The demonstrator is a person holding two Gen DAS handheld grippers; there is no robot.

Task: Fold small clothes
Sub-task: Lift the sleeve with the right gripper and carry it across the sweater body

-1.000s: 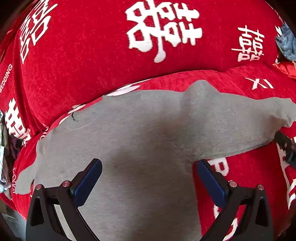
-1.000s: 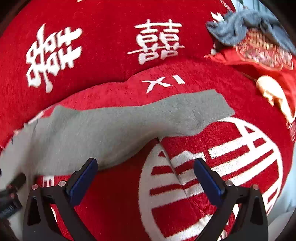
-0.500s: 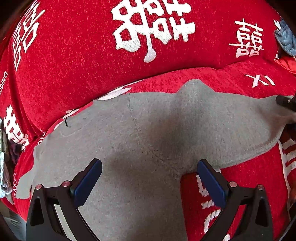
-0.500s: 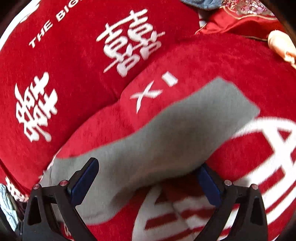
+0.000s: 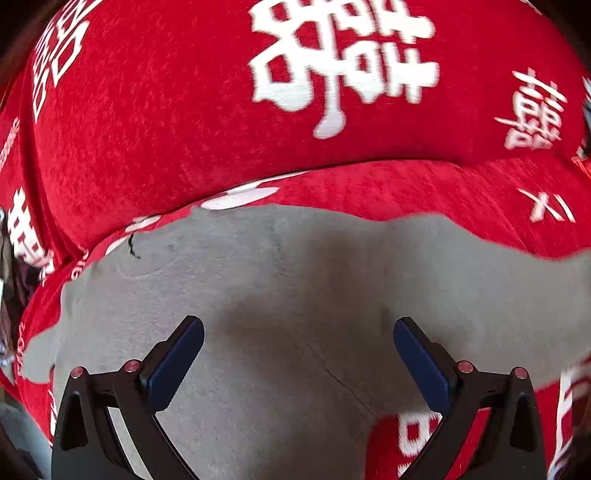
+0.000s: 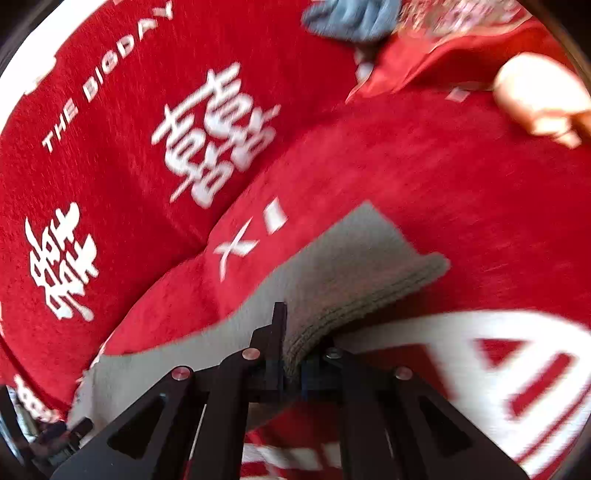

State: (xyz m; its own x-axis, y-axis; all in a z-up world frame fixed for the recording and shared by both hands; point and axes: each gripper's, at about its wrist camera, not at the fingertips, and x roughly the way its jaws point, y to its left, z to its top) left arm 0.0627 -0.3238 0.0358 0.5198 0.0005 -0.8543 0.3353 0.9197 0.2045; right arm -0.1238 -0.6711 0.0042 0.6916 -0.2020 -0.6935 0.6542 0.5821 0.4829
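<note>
Item: grey garment [image 5: 295, 295], spread flat on a red sofa cover [image 5: 184, 129] printed with white characters (the seat cushion, below the backrest). One sleeve [image 6: 351, 266] runs out to the side; its ribbed cuff edge is lifted off the cushion.

Right tool [image 6: 291, 365]: jaws have just closed and are clamped on the cuff end of the sleeve, with the fabric pinched between them.

Left tool [image 5: 297, 354]: jaws set wide apart over the garment's body, nothing between the blue pads [image 5: 177, 362].

Also present: crumpled blue-grey cloth [image 6: 351, 18] and a red embroidered cushion [image 6: 461, 48] at the far end of the sofa.
</note>
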